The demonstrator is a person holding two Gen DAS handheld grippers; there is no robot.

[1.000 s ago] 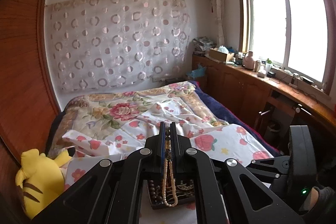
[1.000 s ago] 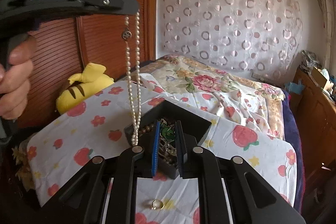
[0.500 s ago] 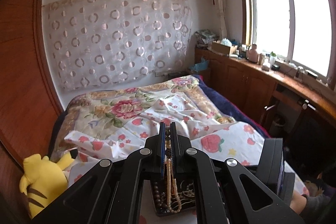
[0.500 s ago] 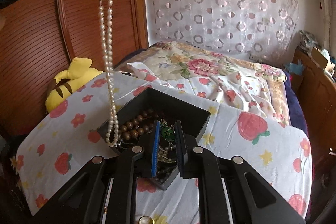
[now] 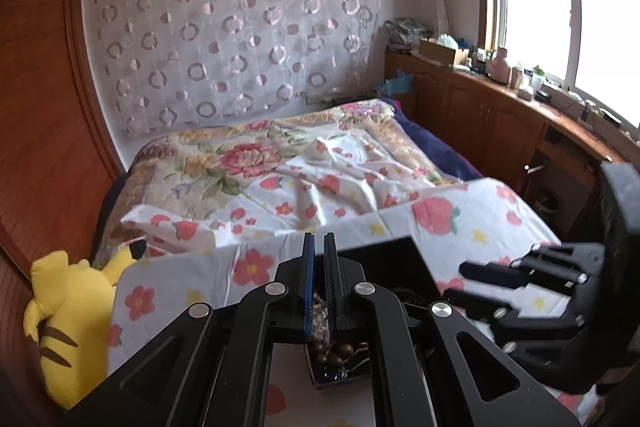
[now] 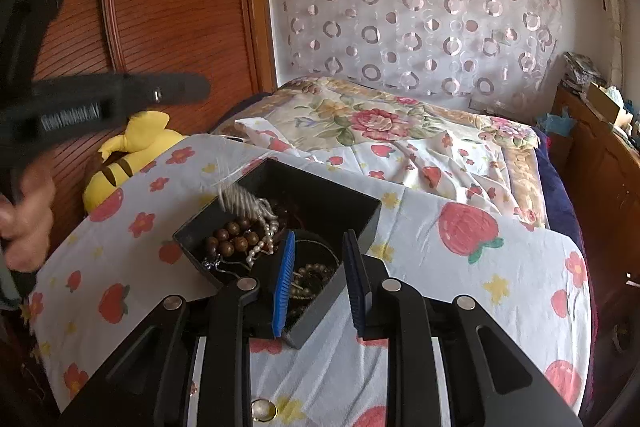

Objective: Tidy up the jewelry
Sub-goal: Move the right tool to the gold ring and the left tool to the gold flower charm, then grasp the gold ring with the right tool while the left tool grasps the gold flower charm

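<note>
A black jewelry box (image 6: 352, 203) sits on a strawberry-print cloth and holds brown wooden beads (image 6: 232, 239), chains and a white pearl necklace (image 6: 260, 223). The necklace is motion-blurred as it drops into the box's far-left part. My left gripper (image 5: 319, 281) hovers over the box (image 5: 384, 259) with its jaws nearly together and nothing clearly between them. It shows blurred at the left of the right wrist view (image 6: 120, 99). My right gripper (image 6: 318, 279) is open, its jaws on either side of the box's near corner. It also shows in the left wrist view (image 5: 472, 279).
A gold ring (image 6: 263, 409) lies on the cloth (image 6: 500, 307) close under my right gripper. A yellow plush toy (image 5: 68, 323) sits at the cloth's left edge beside the wooden wardrobe (image 6: 168, 7). A floral quilt (image 5: 280, 163) lies behind, and wooden cabinets (image 5: 500, 119) run under the window.
My left gripper came down from high above the box and the pearl necklace left it and fell into the box. My right gripper opened and moved up to the box's near corner.
</note>
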